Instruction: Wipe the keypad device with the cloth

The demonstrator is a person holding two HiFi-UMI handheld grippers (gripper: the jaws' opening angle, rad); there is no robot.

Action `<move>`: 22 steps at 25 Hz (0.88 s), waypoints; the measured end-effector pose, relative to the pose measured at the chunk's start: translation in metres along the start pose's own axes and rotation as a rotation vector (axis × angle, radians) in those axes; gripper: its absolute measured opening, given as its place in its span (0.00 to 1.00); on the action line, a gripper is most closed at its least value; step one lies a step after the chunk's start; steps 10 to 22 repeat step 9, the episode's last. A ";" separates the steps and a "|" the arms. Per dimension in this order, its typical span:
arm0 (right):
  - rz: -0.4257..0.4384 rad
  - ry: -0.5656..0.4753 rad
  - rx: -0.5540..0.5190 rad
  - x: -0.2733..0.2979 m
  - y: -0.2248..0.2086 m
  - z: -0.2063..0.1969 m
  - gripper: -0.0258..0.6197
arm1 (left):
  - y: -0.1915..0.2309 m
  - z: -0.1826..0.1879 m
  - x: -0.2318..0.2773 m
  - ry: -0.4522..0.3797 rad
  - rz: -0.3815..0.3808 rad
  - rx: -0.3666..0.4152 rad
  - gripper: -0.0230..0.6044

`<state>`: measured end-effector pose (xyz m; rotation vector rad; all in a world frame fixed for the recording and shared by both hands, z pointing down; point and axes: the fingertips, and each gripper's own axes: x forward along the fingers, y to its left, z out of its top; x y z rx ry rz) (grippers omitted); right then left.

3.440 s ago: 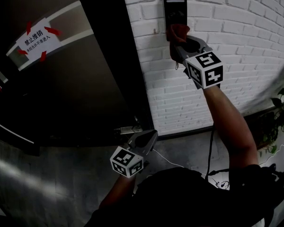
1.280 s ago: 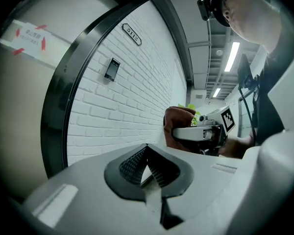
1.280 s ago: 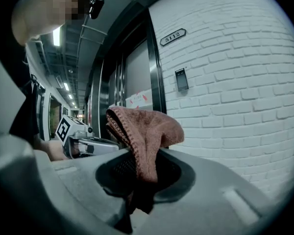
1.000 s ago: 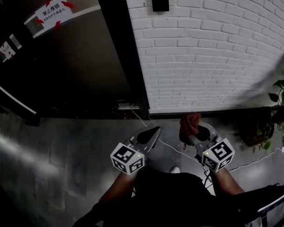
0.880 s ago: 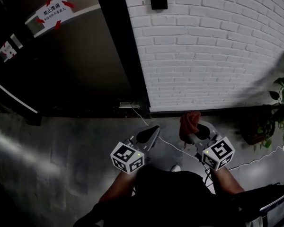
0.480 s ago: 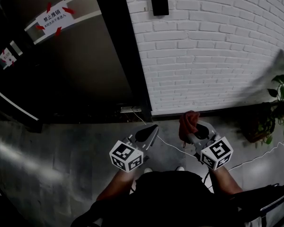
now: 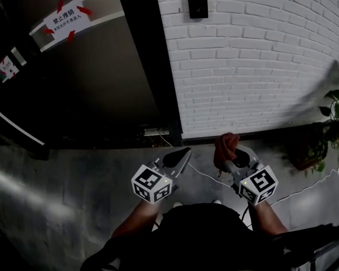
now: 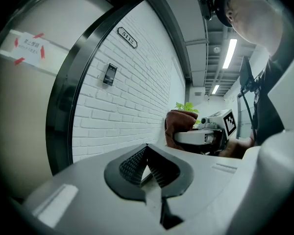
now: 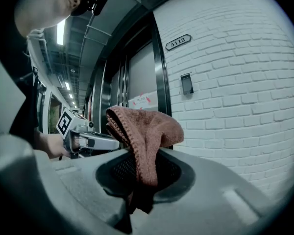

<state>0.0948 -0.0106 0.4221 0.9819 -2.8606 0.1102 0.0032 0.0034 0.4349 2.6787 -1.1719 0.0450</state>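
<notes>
Two grippers, head view: left gripper [image 7: 181, 154] and right gripper [image 7: 230, 158] low, side by side; keypad device [image 7: 196, 0] high on brick wall [image 7: 260, 66], well apart from both.
Left gripper view: jaws pressed together, empty.
Right gripper view: jaws clamp brown cloth [image 9: 144, 131]; keypad device [image 9: 186, 83] upright, above and right.
Likely reach: right gripper, upward and forward.

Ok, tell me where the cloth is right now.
The cloth is clamped in the right gripper, low at the head view's right, beside the left gripper and well below the keypad device on the brick wall.
</notes>
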 end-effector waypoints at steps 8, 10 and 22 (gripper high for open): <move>-0.016 0.005 0.008 0.003 -0.001 -0.002 0.13 | 0.000 0.004 0.001 -0.005 -0.022 0.003 0.06; -0.019 0.008 0.010 0.004 -0.001 -0.004 0.13 | 0.000 0.004 0.001 -0.006 -0.022 0.002 0.06; -0.019 0.008 0.010 0.004 -0.001 -0.004 0.13 | 0.000 0.004 0.001 -0.006 -0.022 0.002 0.06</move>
